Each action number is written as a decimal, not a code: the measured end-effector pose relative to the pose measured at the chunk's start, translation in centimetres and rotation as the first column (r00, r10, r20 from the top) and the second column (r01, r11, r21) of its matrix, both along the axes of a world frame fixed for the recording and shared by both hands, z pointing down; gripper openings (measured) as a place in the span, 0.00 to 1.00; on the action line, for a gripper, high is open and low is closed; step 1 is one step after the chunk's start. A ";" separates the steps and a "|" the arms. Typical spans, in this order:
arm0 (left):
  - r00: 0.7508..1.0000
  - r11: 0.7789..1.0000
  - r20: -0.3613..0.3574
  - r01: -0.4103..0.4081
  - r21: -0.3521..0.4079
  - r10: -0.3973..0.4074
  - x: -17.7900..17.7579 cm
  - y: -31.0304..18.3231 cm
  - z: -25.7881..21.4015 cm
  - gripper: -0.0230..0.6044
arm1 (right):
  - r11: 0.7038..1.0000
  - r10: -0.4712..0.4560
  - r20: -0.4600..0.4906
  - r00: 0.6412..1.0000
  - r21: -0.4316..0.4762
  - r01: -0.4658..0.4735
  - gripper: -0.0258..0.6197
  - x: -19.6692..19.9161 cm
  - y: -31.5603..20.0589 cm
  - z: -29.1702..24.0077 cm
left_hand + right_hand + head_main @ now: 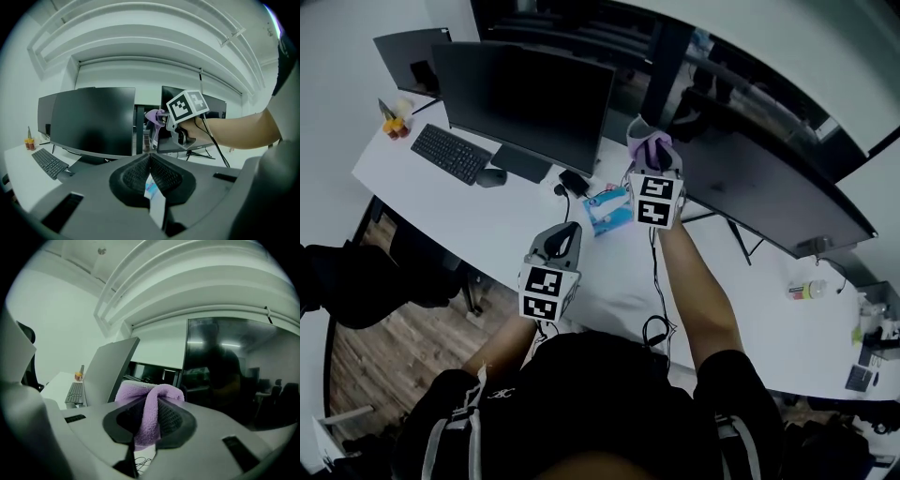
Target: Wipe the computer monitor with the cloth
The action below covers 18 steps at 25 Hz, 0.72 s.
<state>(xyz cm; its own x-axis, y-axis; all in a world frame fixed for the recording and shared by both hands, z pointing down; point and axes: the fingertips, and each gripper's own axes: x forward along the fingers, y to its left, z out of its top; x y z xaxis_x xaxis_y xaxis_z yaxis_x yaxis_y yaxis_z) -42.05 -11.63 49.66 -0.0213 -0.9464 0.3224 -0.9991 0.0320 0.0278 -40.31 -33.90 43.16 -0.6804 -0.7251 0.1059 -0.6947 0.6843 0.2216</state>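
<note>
The right gripper (151, 417) pinches the purple cloth (139, 395) near the monitor (234, 373), so pressing and rubbing its screen looks next; the left gripper (150, 169) is closed, holding nothing.

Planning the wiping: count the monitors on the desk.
3: the corner monitor far left, the middle monitor behind the keyboard, the right monitor beyond the cloth. Others may be hidden.

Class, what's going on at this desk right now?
A person at a white desk holds a claw in each hand. The right claw is shut on a fluffy purple cloth, raised in front of the wide black right-hand monitor. The left claw is shut and empty, nearer the body. The cloth is not visibly touching the screen.
</note>
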 end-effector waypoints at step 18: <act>0.999 0.998 -0.013 -0.029 0.052 0.030 3.5 -2.3 -2.0 0.06 | 0.967 -0.080 0.159 0.984 0.253 0.038 0.16 2.7 2.8 -14.5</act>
